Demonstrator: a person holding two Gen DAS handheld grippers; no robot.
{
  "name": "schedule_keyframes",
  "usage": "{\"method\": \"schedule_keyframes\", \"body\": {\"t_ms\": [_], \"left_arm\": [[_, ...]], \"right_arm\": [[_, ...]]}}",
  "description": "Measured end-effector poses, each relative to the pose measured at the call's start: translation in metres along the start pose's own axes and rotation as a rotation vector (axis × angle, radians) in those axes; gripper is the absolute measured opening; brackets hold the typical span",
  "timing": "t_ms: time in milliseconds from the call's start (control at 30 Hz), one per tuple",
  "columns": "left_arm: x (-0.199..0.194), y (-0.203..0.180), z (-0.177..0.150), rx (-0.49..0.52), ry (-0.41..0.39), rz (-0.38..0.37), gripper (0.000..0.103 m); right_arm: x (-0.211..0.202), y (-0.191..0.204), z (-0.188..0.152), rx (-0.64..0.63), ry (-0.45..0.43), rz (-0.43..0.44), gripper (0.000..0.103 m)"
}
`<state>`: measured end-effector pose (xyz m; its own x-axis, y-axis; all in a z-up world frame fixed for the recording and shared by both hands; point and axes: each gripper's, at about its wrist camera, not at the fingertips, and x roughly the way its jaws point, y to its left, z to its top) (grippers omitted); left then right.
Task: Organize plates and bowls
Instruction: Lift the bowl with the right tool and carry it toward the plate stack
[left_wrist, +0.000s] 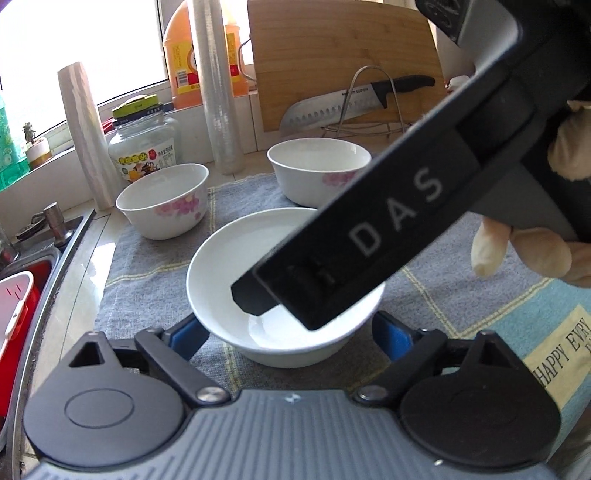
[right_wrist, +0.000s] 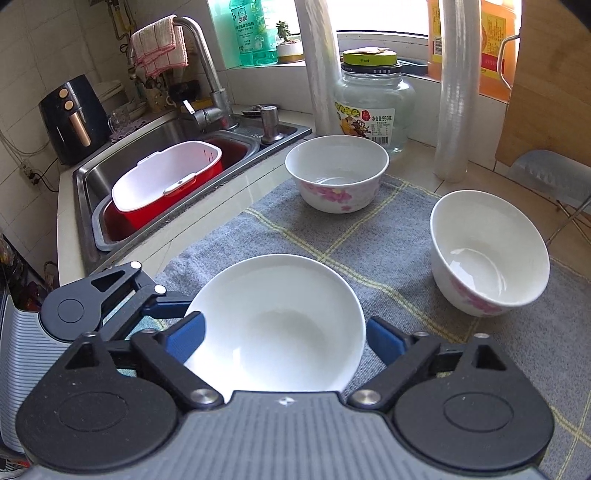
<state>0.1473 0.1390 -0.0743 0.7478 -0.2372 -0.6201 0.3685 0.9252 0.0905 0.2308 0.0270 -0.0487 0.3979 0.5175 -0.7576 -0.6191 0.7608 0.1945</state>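
Grey cloth (right_wrist: 388, 236) carries two flowered bowls (right_wrist: 337, 173) behind; my left gripper (left_wrist: 286, 334) and right gripper (right_wrist: 284, 341) each bracket the plain bowl (right_wrist: 275, 325), whether gripping I cannot tell

A knife (left_wrist: 332, 110) is propped against a cutting board (left_wrist: 332, 48); a red basin (right_wrist: 170, 184) is set in the sink (right_wrist: 92, 177).

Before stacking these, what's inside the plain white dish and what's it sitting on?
The plain white dish looks empty in the right wrist view, though its near part is hidden by the gripper body. It rests on the grey checked cloth; the patch beneath it is covered.
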Motion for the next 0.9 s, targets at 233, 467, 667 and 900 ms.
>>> {"method": "schedule_keyframes", "body": {"t_ms": [233,467,667,900], "left_arm": [[-0.0013,0.0022,0.0008,-0.021,-0.006,0.0,0.089],[-0.001,0.0009,0.0016,-0.004,-0.004,0.009,0.089],[-0.0004,0.0019,0.0015,0.0,-0.003,0.007,0.089],[-0.0025,0.0011,0.0028,0.002,0.016,0.002,0.089]], "right_arm": [[0.0,-0.0005,0.0,-0.006,0.005,-0.008,0.089],[0.0031,-0.0042,0.0008,0.005,0.023,0.002,0.086],[0.0068,-0.0094,0.0017,0.042,0.041,0.004,0.079],[0.0004,-0.0056,0.002,0.043,0.039,0.013,0.079]]}}
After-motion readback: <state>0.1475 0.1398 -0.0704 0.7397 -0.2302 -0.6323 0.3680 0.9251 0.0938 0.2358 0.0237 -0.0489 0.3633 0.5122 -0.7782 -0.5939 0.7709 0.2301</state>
